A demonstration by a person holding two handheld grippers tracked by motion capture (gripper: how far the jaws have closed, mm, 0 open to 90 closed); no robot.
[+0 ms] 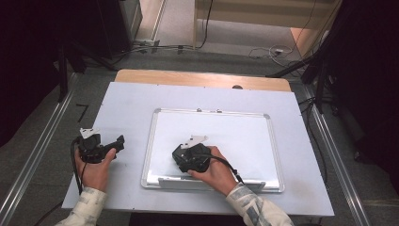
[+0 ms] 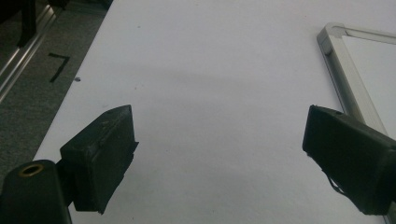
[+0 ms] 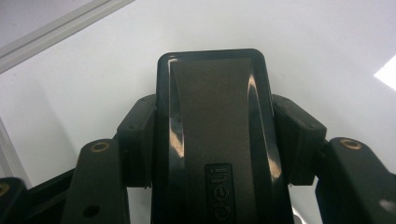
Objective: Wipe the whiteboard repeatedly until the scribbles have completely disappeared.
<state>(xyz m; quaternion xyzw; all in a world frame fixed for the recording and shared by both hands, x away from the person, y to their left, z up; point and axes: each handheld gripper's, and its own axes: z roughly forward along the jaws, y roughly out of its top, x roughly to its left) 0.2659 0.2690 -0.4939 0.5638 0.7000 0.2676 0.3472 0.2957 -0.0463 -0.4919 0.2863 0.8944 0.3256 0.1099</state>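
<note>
A whiteboard with a silver frame lies flat on the white-covered table. My right gripper rests low over its near-left part. In the right gripper view the gripper is shut on a black board eraser, which lies lengthwise between the jaws over the white surface. My left gripper is held above the table, left of the board. In the left gripper view it is open with nothing between its jaws, and the board's frame corner shows at the right.
The table's wooden far edge shows beyond the white cover. Metal rails run along the grey floor on both sides. A "7" mark is on the floor at left. Cables and dark stands sit behind the table.
</note>
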